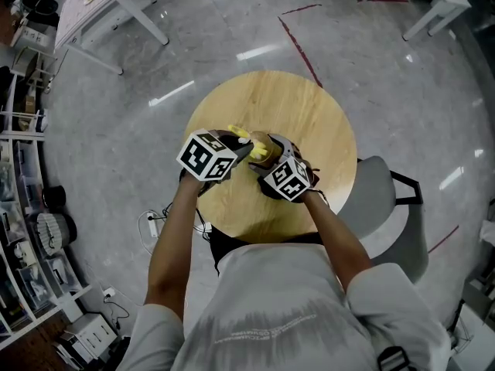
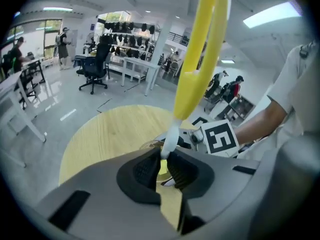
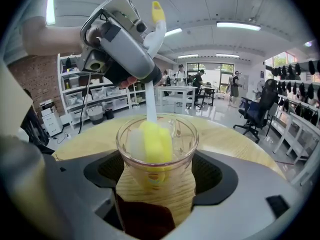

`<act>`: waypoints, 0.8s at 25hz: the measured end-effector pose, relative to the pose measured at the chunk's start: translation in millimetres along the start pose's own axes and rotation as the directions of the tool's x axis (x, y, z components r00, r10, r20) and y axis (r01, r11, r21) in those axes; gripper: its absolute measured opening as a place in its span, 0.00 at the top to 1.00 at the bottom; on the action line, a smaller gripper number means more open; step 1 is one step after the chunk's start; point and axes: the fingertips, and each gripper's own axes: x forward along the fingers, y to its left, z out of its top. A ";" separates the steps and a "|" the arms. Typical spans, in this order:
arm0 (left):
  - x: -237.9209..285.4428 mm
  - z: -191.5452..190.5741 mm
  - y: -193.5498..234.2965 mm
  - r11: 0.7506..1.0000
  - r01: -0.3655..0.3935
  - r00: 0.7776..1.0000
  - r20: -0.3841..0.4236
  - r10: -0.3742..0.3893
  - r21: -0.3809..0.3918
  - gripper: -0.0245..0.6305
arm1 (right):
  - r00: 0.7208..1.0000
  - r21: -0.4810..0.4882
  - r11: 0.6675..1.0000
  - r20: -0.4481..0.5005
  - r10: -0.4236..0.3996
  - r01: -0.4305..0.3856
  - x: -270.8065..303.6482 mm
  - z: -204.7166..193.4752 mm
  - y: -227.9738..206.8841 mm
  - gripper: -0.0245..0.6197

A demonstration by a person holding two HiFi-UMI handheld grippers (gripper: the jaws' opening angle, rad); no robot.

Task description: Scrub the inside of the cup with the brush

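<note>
Scrub step is under way. The right hand-held gripper (image 3: pixel 159 171) has its jaws pressed against both sides of a clear glass cup (image 3: pixel 177 164). The cup is upright with its mouth open upward, over the round wooden surface (image 1: pixel 294 107). Whether the cup's base touches the wood can't be told. The left hand-held gripper (image 2: pixel 161 165) is above the cup and just beside its rim, jaws narrowed tight onto the white stem of the brush (image 2: pixel 200 59). The yellow loop handle sticks up well above the cup. The brush's yellow-and-white sponge head (image 3: pixel 156 143) is inside the cup and sits in the upper part, below the rim. It looks clear of the cup floor, though the glass distorts this. No water or foam is visible in the cup. Judgement: insertion is done and the scrubbing proper is in hand, with the lower wall and bottom likely not yet reached. The next move calls for pushing the head deeper, then twisting or pumping it against the inner wall. The right grip must hold firm so the cup doesn't tip or spin, and the stem should stay roughly along the cup's axis so it doesn't lever on the rim.
</note>
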 end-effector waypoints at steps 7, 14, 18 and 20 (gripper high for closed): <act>-30.8 20.9 12.4 0.979 0.028 0.972 0.233 0.020 -0.203 0.88 | 1.000 0.000 1.000 -0.001 0.005 -0.005 0.2 -2.0 -0.4 0.30; -82.5 35.7 31.8 0.933 0.074 0.901 0.424 0.088 -0.352 0.89 | 1.000 0.001 1.000 -0.004 0.003 -0.003 0.6 -0.6 1.9 0.30; -75.5 26.8 22.9 0.953 -0.037 0.924 0.353 0.148 -0.302 0.89 | 1.000 0.000 1.000 -0.002 0.004 -0.004 -0.4 -0.4 0.6 0.30; -60.8 22.5 19.2 0.955 -0.113 0.930 0.309 0.198 -0.274 0.89 | 1.000 0.003 1.000 -0.001 0.000 0.000 -0.7 -0.7 -1.0 0.30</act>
